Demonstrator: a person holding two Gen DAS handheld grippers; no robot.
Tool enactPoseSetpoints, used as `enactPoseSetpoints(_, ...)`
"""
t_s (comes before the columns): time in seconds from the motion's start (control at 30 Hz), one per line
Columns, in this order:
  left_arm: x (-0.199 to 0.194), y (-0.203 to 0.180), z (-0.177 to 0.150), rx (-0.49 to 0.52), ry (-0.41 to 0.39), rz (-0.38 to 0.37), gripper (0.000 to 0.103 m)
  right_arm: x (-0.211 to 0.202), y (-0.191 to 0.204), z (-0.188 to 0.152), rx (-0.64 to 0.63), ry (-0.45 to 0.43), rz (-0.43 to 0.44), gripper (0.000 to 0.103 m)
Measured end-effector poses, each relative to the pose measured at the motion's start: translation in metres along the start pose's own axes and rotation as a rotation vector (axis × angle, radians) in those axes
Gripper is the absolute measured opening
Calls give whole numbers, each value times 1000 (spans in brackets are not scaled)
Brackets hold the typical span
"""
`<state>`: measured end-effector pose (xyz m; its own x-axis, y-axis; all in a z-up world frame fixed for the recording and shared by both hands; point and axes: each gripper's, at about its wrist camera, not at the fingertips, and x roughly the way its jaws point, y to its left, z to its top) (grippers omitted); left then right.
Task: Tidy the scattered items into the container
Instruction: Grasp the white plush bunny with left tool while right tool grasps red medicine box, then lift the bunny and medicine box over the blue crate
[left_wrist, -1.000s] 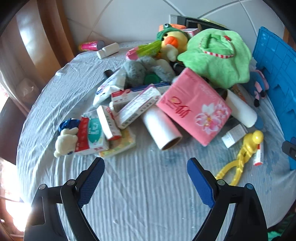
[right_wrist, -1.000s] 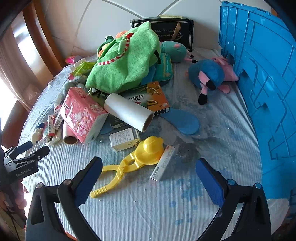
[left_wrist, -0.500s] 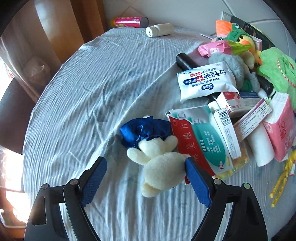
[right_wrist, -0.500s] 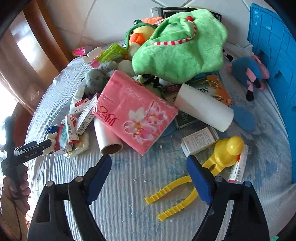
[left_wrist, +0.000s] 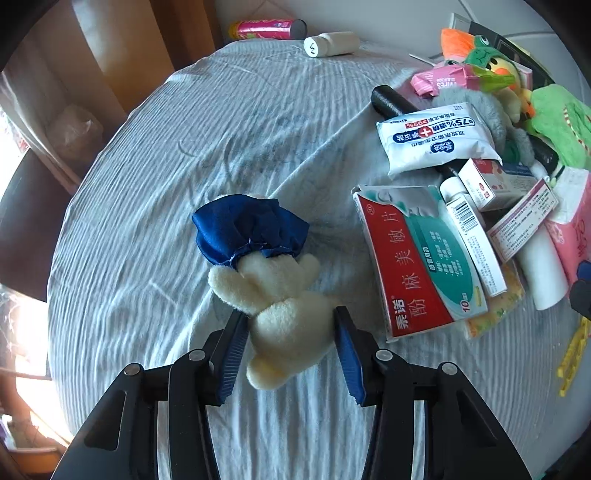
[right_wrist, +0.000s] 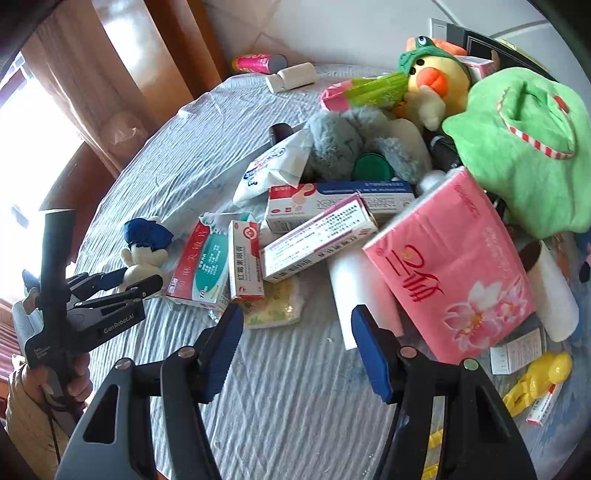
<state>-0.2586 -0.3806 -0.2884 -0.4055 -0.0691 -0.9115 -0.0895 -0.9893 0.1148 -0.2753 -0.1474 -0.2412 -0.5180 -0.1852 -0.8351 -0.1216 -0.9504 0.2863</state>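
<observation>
At the far left our left gripper (left_wrist: 290, 334) is closing on the cream plush toy (left_wrist: 284, 310), its blue pads pressing the body from both sides; the toy's head is hidden under a blue cap (left_wrist: 249, 230). Beside it lies a red and teal medicine box (left_wrist: 417, 262), its flap torn open, contents not visible to us. Further right our right gripper (right_wrist: 295, 345) hovers over the grey cloth (right_wrist: 303, 398), jaws closing with nothing between them, near a white roll (right_wrist: 364, 295) half buried under the pink tissue pack (right_wrist: 450, 273). No container appears in either view. The yellow tongs (right_wrist: 535, 380) are cut off at the right edge.
</observation>
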Motion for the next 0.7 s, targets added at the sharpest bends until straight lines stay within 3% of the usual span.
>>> enactPoseSetpoints(0.17,6,6,6,-8,6,-7,58,22,26,19,-54,20,13,58)
enactPoseSetpoints(0.23,14,6,9,-11,23,-7,58,34,32,25,-66,37,12,56)
enactPoseSetpoints(0.27,18,4,9,-14,30,-11,51,40,34,27,-68,45,13,55)
enactPoseSetpoints(0.37,19,1,6,-7,8,-6,51,65,34,29,-63,90,4,52)
enactPoseSetpoints(0.43,17,-2,6,5,-1,0,50,77,34,27,-51,105,23,36)
enactPoseSetpoints(0.47,16,-3,5,9,-6,-7,50,81,33,26,-42,118,26,34)
enactPoseSetpoints(0.7,7,-4,11,27,-52,-6,50,70,25,21,-3,102,35,27)
